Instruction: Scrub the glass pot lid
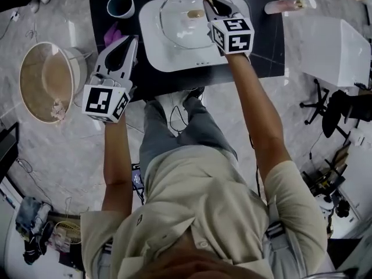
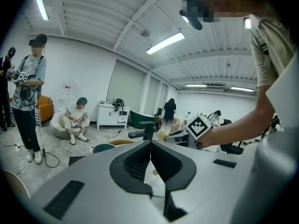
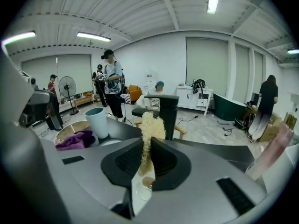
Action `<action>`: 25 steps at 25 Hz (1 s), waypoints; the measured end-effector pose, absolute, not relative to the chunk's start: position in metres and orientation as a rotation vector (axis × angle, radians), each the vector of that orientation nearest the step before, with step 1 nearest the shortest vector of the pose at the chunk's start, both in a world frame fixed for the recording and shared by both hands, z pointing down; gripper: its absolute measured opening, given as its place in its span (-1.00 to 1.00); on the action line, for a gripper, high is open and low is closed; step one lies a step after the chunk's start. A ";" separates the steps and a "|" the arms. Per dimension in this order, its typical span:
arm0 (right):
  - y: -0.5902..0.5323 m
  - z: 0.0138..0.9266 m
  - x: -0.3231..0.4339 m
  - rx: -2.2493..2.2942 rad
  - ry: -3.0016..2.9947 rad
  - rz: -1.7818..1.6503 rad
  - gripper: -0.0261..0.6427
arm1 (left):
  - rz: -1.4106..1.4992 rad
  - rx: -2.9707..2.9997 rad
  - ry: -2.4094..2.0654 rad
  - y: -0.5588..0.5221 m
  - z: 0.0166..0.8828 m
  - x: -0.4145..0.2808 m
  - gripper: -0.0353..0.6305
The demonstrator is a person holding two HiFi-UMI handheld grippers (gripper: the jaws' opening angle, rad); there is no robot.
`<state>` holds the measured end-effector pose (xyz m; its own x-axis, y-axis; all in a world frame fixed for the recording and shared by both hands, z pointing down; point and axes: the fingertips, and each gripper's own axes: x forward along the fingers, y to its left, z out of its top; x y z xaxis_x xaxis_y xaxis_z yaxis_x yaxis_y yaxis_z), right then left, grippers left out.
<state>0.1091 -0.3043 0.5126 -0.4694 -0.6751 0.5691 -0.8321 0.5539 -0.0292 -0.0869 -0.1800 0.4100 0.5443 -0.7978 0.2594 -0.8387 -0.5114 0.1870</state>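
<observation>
The right gripper (image 1: pixel 207 0) is clamped on a pale scrubber (image 3: pixel 148 125), whose tuft sticks out past the jaw tips, over the far right rim of the glass lid (image 1: pixel 179 22). The lid lies in a white basin (image 1: pixel 156 50) on the black table (image 1: pixel 264 39). The left gripper (image 1: pixel 132 40) has its jaws pressed together with nothing between them, left of the basin, beside a purple cloth (image 1: pixel 112 35) and near a cup (image 1: pixel 121 5).
</observation>
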 end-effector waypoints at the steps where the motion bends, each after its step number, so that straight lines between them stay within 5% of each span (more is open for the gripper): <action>1: -0.307 0.522 0.107 1.214 -2.279 0.411 -0.79 | 0.200 2.489 -1.361 -0.181 0.414 -0.089 -0.85; 25: -0.302 0.626 0.030 1.035 -2.211 0.363 -0.79 | 0.198 2.422 -1.322 -0.185 0.462 -0.099 -0.85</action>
<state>0.0302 -0.3019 0.6265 -0.4682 -0.5775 0.6688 -0.7611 0.6481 0.0268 -0.0987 -0.1849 0.4621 0.5495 -0.7813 0.2960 -0.8337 -0.4898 0.2550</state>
